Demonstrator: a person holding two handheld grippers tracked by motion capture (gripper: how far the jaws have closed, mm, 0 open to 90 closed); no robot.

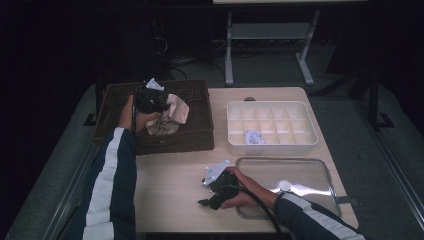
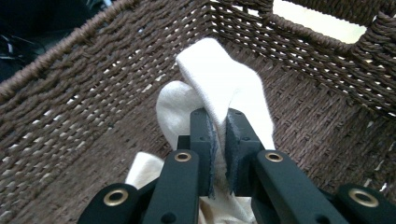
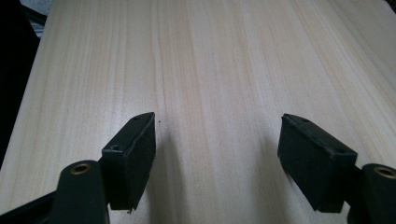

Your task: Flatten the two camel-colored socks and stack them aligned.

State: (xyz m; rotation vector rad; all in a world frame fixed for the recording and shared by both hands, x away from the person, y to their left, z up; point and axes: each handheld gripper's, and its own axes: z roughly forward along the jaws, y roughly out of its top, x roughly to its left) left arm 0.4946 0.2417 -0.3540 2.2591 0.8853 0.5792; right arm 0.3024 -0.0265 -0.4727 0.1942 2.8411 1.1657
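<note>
Both jaws of the right gripper (image 3: 217,163) stand wide apart with nothing between them, only the bare light wood of the table (image 3: 210,70) under them. From the high view this gripper (image 1: 212,192) lies low over the near part of the table, held by the person's right hand (image 1: 247,192), and its grey plate points toward the basket side. Just beside that hand, on its right, lies a flat clear lid (image 1: 300,180) with a metal rim and a small round knob. A little farther, behind the lid, stands a white tray (image 1: 272,145) divided into many small compartments, and one small pale thing (image 1: 254,136) lies in a front compartment; what it is I cannot tell. On the far left side stands a brown woven basket (image 1: 197,137). Over it the left gripper (image 1: 150,97) is closed on a cream-white cloth (image 1: 170,117), and the cloth hangs down from it into the basket. In the left gripper view the two pads (image 2: 203,140) press a fold of the cloth (image 2: 219,79) between them, the fold rises above the jaws, and the woven walls of the basket (image 2: 79,107) surround it on all sides.
</note>
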